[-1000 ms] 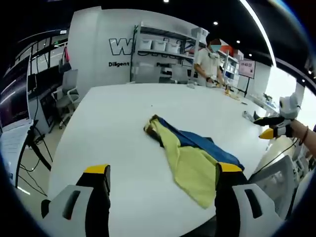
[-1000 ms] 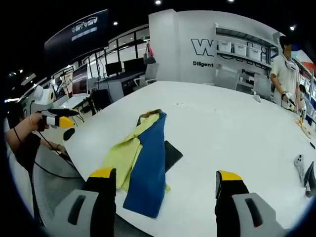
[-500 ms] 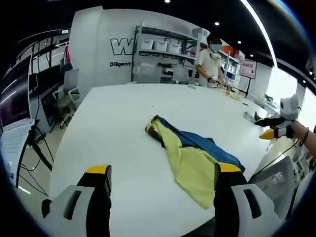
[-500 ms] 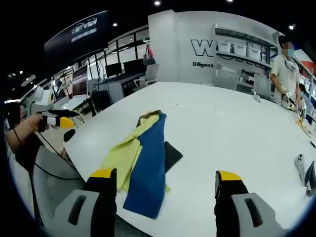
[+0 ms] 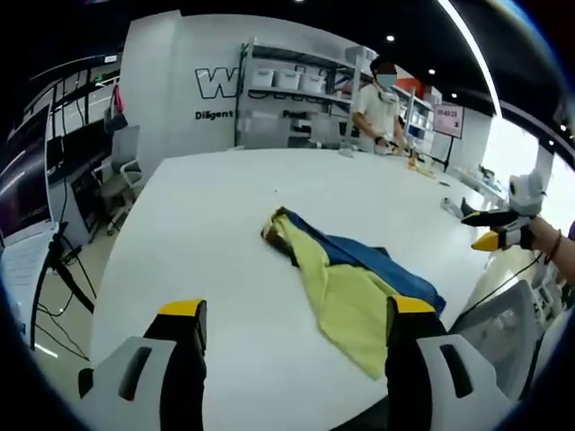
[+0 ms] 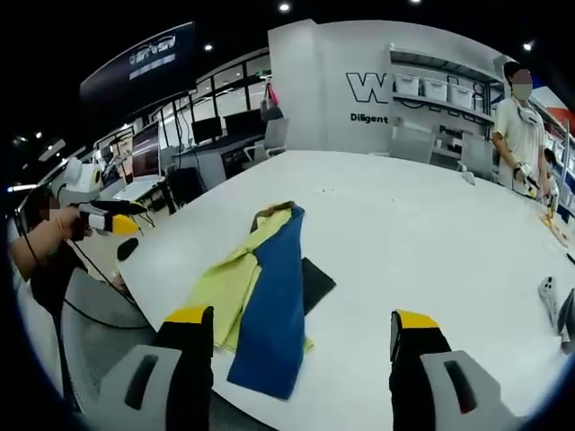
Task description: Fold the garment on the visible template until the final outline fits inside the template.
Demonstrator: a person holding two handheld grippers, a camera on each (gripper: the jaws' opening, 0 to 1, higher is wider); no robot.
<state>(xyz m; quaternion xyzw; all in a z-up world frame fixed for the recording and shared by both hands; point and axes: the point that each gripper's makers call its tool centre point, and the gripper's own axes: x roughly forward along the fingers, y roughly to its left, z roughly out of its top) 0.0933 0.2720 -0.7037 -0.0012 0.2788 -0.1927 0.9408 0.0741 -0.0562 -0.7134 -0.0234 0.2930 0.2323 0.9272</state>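
- While held above the near edge of the white table (image 5: 207, 224), left gripper (image 5: 292, 314) spread wide, both black yellow-tipped jaws clear of everything, nothing between them.
- Same for the right gripper (image 6: 301, 321) in the right gripper view: spread wide, empty, raised over the table's (image 6: 404, 233) edge.
- Just beyond the jaws, the garment (image 5: 350, 283) lying flat near the table's edge, long and narrow, one half yellow, one half blue, with a darker brownish collar end pointing away toward the table's middle.
- In the right gripper view, the garment (image 6: 256, 287) running lengthwise away from the camera, yellow on the left, blue on the right, its near blue corner reaching the table's edge.
- Beside the blue half, a dark flat sheet (image 6: 316, 280) poking out from under the cloth; hard to tell whether this is the template.
- At the side of each view, the other gripper held up in a hand, away from the table: right one at the right of the left gripper view, left one at the left of the right gripper view.
- Further off, small objects (image 6: 555, 301) on the table's far right side, too blurred to name.
- At the far end, a person (image 5: 375, 103) in a light shirt standing by the table, with shelves (image 5: 287, 85) and a white wall bearing large letters behind.
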